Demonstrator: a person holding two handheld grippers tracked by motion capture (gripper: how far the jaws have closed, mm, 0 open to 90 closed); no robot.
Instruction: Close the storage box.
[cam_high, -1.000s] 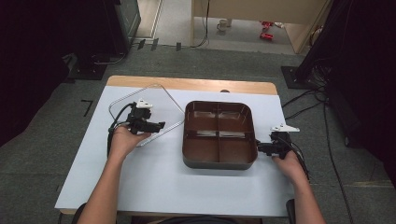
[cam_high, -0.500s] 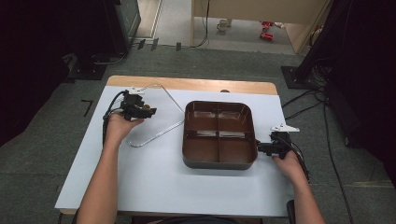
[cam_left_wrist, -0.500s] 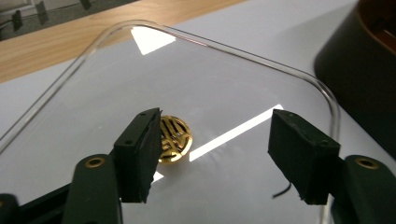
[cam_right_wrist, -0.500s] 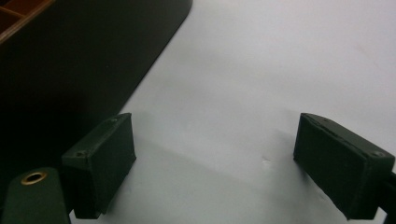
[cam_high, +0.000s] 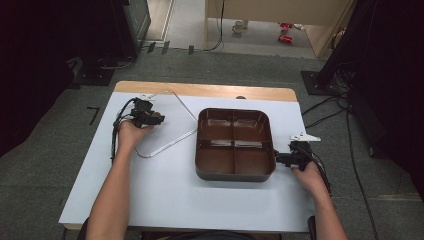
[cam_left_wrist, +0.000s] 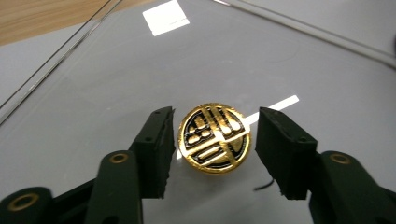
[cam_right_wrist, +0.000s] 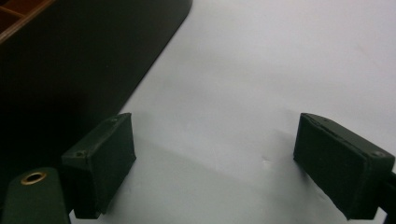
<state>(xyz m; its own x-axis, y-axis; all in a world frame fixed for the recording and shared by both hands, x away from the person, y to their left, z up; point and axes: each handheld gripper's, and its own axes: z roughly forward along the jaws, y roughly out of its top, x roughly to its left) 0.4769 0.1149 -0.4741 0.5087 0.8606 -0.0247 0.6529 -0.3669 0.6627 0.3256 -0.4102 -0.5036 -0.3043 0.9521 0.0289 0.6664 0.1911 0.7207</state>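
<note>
Since the earlier frame, the left gripper (cam_high: 159, 118) has been carried to the far-left corner of the clear lid (cam_left_wrist: 93, 74), jaws just closing; its gold-and-black round knob (cam_left_wrist: 215, 137) is bracketed between them, not yet touched.

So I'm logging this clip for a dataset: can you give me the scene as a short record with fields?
surface: white table
tray: brown four-compartment tray, compartments look empty
lid: clear lid lying flat left of the tray
lid knob: round gold-and-black emblem
left gripper: fingers have just been closing around the emblem, gaps on both sides
right gripper: open, beside the tray's right edge
</note>
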